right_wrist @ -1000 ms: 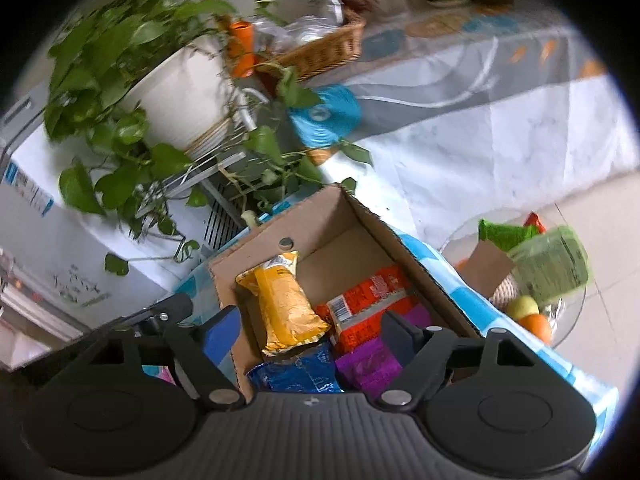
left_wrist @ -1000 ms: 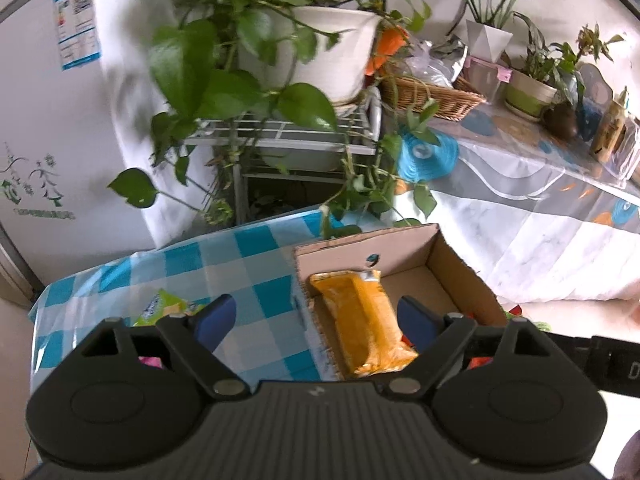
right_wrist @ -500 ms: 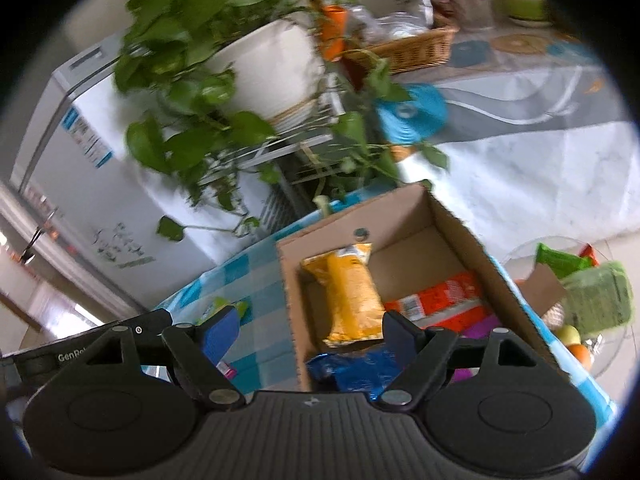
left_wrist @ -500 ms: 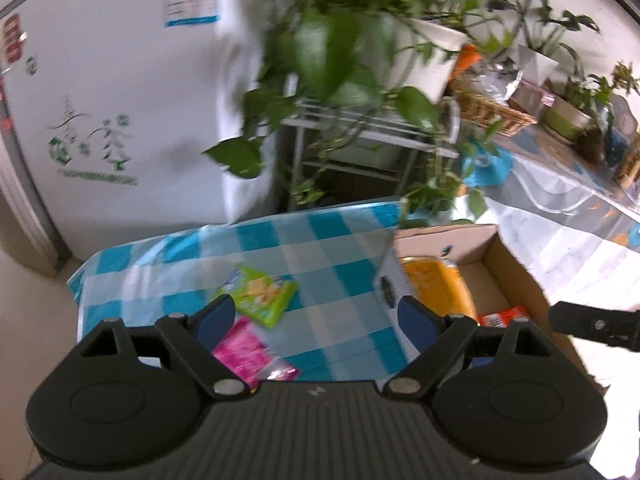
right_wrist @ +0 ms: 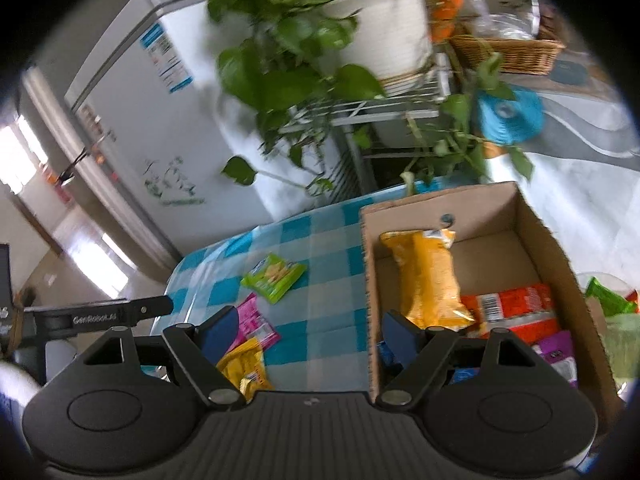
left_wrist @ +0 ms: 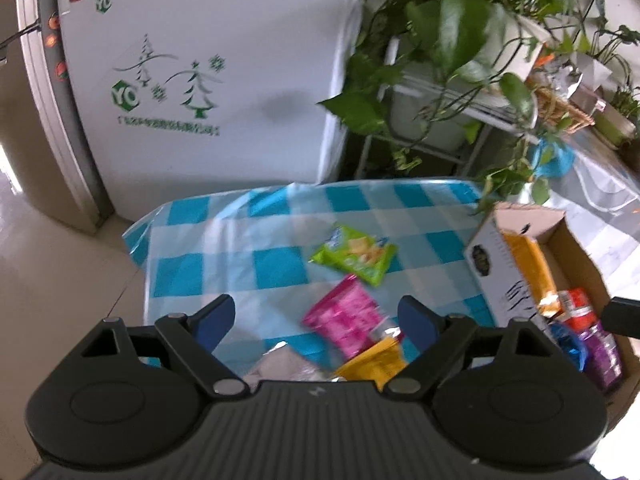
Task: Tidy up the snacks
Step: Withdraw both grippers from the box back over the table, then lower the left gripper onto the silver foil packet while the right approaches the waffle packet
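Left gripper (left_wrist: 316, 322): jaws spread wide, nothing held, suspended above a table covered by a blue-and-white checked cloth (left_wrist: 280, 268). Between and just ahead of its fingers a pink snack packet (left_wrist: 346, 316) is seen lying flat on the cloth; nearer the tool body, a yellow packet (left_wrist: 374, 362) and a silvery wrapper (left_wrist: 286, 362) are partly hidden by the gripper. Farther ahead, just beyond the pink packet, a green snack packet (left_wrist: 354, 254) is laid on the cloth. To the right of the tool an open cardboard box (left_wrist: 490, 264) is placed, with a long orange-yellow bag (left_wrist: 528, 272), a red packet (left_wrist: 576, 308), a blue packet (left_wrist: 568, 344) and a purple packet (left_wrist: 602, 354) inside. Right gripper (right_wrist: 308, 332): jaws likewise spread, nothing held, positioned over the left wall of the cardboard box (right_wrist: 370, 280), its right finger above the box interior, its left finger above the cloth (right_wrist: 320, 300). In this view the orange-yellow bag (right_wrist: 428, 276) is found ahead of the right finger, the red packet (right_wrist: 512, 306) and purple packet (right_wrist: 558, 354) to the right of it; the green packet (right_wrist: 274, 276), pink packet (right_wrist: 256, 320) and yellow packet (right_wrist: 244, 368) are seen on the cloth ahead and left. Behind the table: a white refrigerator (left_wrist: 200, 80), a potted trailing plant (right_wrist: 320, 40) on a wire rack (right_wrist: 384, 108), a wicker basket (right_wrist: 508, 50).
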A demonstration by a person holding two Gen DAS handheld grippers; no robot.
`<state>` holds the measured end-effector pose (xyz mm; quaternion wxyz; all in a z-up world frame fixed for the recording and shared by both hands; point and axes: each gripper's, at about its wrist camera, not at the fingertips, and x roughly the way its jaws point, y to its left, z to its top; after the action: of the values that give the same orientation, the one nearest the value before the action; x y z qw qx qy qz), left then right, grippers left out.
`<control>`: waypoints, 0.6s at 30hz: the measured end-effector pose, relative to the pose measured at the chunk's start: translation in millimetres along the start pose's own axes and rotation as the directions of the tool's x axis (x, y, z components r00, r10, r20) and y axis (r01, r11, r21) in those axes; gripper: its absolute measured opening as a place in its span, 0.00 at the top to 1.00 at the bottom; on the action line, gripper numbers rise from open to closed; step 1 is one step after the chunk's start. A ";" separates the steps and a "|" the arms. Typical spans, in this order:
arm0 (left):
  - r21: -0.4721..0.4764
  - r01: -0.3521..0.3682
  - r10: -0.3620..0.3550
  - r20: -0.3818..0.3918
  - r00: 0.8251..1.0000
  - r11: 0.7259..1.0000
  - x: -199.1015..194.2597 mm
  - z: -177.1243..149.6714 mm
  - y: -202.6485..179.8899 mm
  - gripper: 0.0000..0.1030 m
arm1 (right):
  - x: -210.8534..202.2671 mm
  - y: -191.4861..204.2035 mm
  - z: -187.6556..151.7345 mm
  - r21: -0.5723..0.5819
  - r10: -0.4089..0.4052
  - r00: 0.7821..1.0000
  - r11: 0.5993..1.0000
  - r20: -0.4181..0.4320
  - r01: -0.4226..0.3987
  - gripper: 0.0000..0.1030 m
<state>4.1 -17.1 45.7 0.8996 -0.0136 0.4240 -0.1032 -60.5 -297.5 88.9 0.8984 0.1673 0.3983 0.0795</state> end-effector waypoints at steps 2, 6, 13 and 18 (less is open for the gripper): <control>0.002 -0.007 0.007 -0.009 1.000 1.000 3.8 -2.9 7.0 0.14 | 4.5 6.6 -2.4 -0.036 0.012 1.000 0.999 -0.017 -0.013 0.18; 0.016 -0.012 0.013 -0.052 0.999 1.000 18.8 -10.9 18.6 0.14 | 14.6 22.5 -8.6 -0.122 0.036 0.998 0.992 -0.056 -0.043 0.18; -0.051 -0.021 0.014 -0.144 0.990 0.998 44.6 -28.7 34.0 0.14 | 30.3 46.3 -26.6 -0.288 0.066 0.987 0.952 -0.145 -0.106 0.18; -0.120 -0.044 0.020 -0.195 0.981 0.992 56.8 -34.7 38.5 0.14 | 42.5 63.8 -42.4 -0.413 0.054 0.977 0.900 -0.204 -0.136 0.18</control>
<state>19.4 11.5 -24.0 0.8533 -0.0522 0.5150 -0.0630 -64.1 -216.3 56.3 0.8667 -0.0213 0.4454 0.2236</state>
